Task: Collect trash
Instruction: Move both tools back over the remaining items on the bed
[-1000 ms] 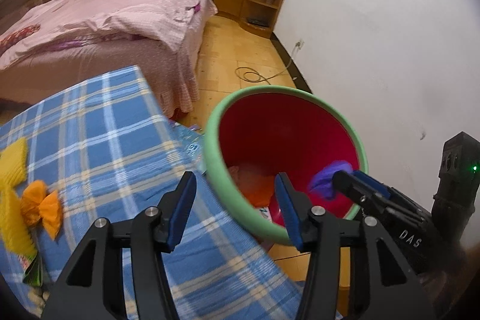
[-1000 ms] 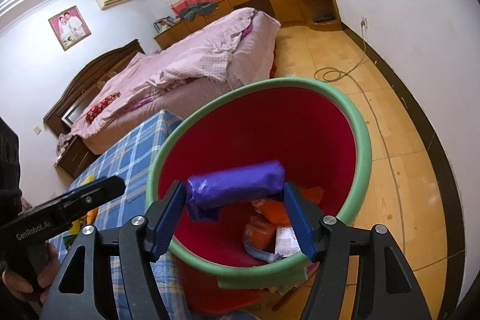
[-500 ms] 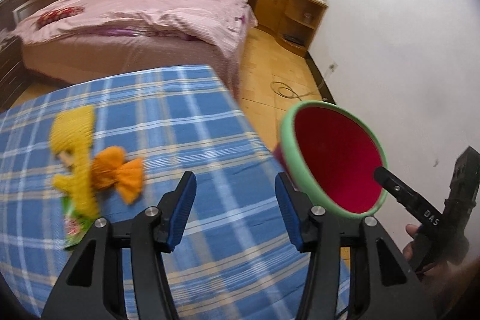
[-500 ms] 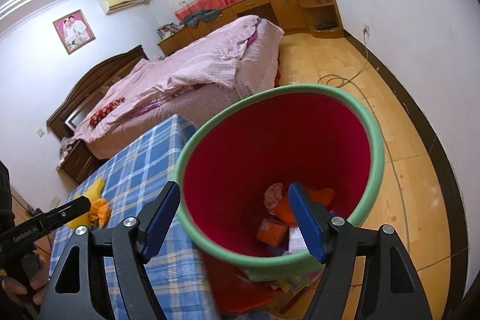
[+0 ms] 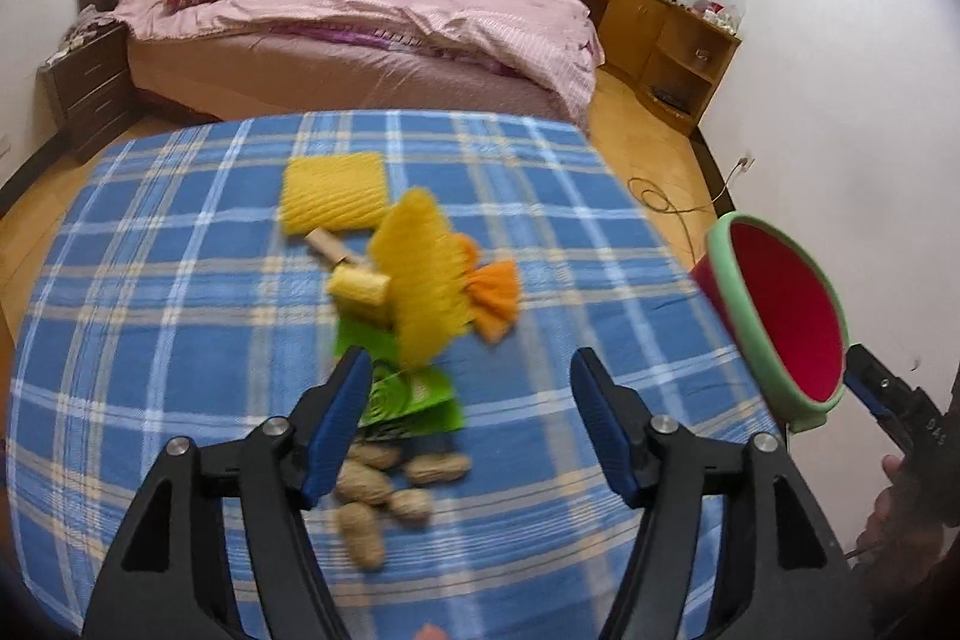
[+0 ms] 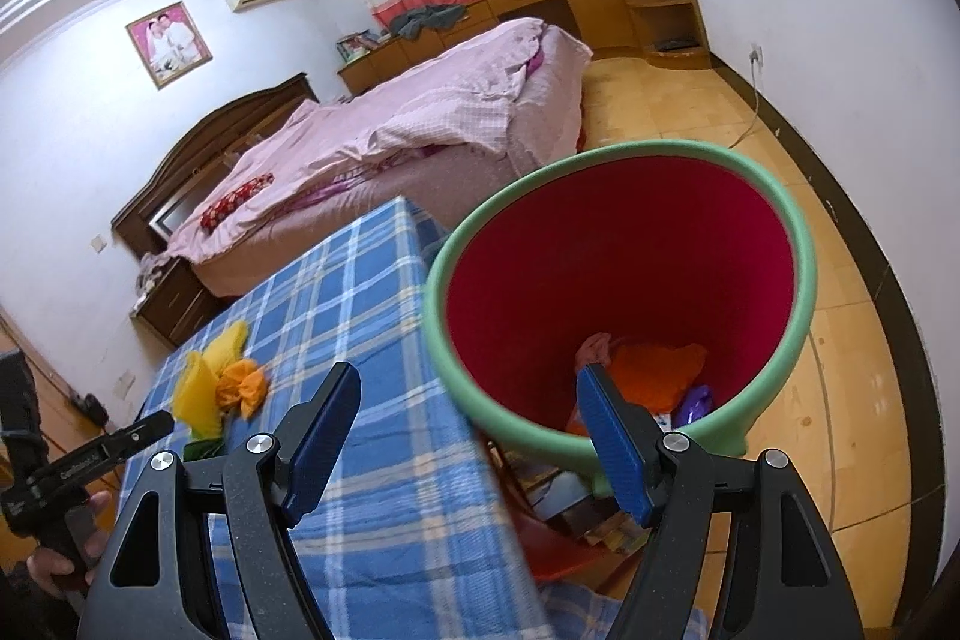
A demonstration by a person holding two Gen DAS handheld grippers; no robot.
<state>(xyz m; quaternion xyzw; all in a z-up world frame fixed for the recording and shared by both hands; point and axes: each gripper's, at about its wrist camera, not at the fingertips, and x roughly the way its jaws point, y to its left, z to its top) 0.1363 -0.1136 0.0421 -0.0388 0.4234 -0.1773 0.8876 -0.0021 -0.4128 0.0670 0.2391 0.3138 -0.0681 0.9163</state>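
Observation:
On the blue plaid table (image 5: 180, 280) lies a pile of trash: yellow foam netting (image 5: 420, 268), an orange wrapper (image 5: 495, 298), a green packet (image 5: 402, 388) and several peanuts (image 5: 372, 484). My left gripper (image 5: 468, 424) is open and empty, just above the packet and peanuts. The red bin with a green rim (image 6: 624, 292) stands beside the table's right edge and holds a purple wrapper (image 6: 696, 403) and orange scraps. My right gripper (image 6: 468, 442) is open and empty over the bin's near rim. The bin also shows in the left wrist view (image 5: 786, 322).
A bed with pink covers (image 5: 360, 16) stands beyond the table. Wooden cabinets (image 5: 660, 22) line the far wall. A cable (image 5: 666, 202) lies on the wooden floor by the white wall. More litter lies on the floor under the bin (image 6: 576, 508).
My right gripper opened and the purple wrapper dropped into the bin. My left gripper swung left from the bin to the trash pile on the table.

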